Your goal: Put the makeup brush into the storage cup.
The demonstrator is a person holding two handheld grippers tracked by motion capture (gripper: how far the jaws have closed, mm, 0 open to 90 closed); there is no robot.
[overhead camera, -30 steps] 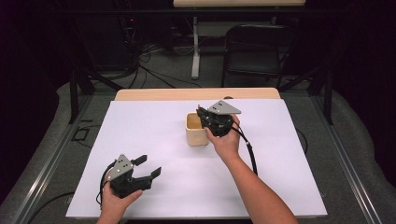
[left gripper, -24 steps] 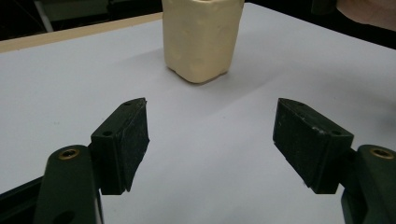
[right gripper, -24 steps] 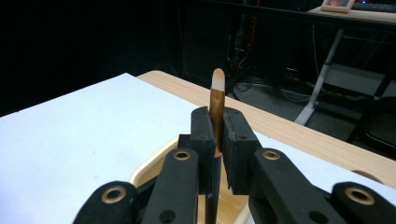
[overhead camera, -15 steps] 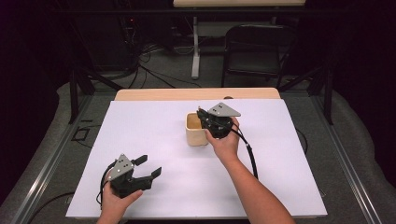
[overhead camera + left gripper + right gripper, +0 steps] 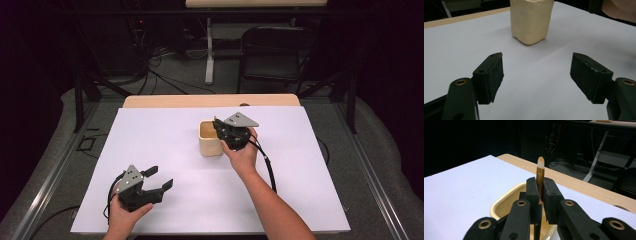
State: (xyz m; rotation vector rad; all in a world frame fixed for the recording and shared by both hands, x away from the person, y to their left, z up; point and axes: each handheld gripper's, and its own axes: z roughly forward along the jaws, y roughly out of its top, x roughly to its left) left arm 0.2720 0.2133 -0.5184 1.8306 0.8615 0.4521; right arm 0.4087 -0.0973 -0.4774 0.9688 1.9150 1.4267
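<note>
1. The right gripper (image 5: pixel 539 195) is clamped on a thin golden stick (image 5: pixel 539 173), upright between its pads, pale tip up.
2. The stick's lower end reaches down into the cream cup (image 5: pixel 210 138), which sits right under the jaws near the middle of the white table (image 5: pixel 150 135).
3. The stick's long axis runs vertical, so I judge that the coming move is straight up or down along it, over the cup's mouth.
4. The left gripper (image 5: pixel 157 179) rests at the near left, jaws wide and empty, well apart from the cup; the right is much nearer.
</note>
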